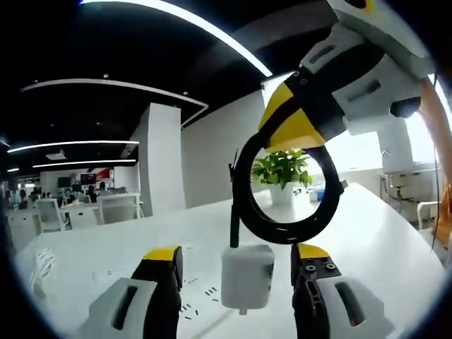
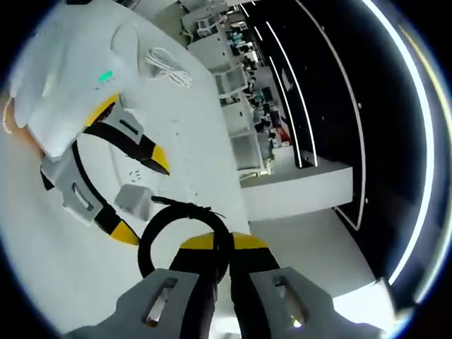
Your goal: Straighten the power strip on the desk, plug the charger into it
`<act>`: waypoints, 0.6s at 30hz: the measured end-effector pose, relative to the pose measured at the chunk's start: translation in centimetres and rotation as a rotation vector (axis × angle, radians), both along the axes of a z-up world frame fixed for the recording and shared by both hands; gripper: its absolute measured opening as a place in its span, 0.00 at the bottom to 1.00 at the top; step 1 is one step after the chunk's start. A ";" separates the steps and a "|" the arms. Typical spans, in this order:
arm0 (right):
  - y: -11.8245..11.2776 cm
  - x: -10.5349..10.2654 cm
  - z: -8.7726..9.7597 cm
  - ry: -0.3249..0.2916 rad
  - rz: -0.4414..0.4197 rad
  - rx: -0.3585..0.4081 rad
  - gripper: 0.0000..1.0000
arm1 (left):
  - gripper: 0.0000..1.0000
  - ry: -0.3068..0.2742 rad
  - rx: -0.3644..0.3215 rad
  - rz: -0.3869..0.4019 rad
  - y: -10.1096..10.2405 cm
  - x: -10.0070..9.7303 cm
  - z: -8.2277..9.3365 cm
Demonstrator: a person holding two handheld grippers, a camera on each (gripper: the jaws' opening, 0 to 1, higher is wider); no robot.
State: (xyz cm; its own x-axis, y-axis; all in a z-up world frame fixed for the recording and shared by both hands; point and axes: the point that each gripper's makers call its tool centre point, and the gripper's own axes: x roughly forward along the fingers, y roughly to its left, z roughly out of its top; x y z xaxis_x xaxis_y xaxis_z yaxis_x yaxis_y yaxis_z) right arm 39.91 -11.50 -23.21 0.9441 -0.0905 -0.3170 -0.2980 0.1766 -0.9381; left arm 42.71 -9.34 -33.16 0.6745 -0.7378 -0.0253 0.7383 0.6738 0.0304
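1. White charger block (image 1: 247, 277) hangs between the jaws of the left hand-held gripper (image 1: 240, 272) in the left gripper view; jaws stand apart, not touching the block's sides.
2. Black cable coil (image 1: 286, 191), bundled in a ring, rises from the charger. The right hand-held gripper (image 1: 300, 116) enters from the upper right of that view, its yellow-tipped jaws clamped on the top of the coil.
3. Right gripper view: right hand-held gripper (image 2: 215, 247) has its jaws together on the cable coil (image 2: 180, 229); the charger (image 2: 134, 201) hangs off the ring's far side, between the jaws of the left hand-held gripper (image 2: 141, 198).
4. Charger is held above the white counter (image 1: 367, 240), not resting on it.
5. Potted green plant (image 1: 282, 173) stands at the counter's far end, seen through the coil.
6. Loose white cable (image 2: 168, 67) lies on the counter, well apart from the charger.
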 end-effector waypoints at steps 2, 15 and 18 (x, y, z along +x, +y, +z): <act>0.1 -0.1 0.0 0.001 0.002 0.002 0.03 | 0.62 -0.011 0.002 0.001 -0.1 0.0 0.0; 1.2 -0.6 -0.2 0.011 0.005 0.002 0.03 | 0.32 -0.002 0.057 -0.019 -1.2 0.2 -1.1; 1.3 -0.8 -0.3 0.011 0.002 -0.004 0.03 | 0.32 0.012 0.065 -0.029 -1.5 0.4 -1.4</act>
State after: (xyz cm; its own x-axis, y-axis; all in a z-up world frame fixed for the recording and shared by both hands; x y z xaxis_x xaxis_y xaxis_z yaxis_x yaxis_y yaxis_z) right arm 39.15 -10.24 -23.54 0.9408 -0.0899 -0.3267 -0.3084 0.1720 -0.9356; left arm 43.16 -10.80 -34.56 0.6526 -0.7533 -0.0813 0.7577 0.6494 0.0642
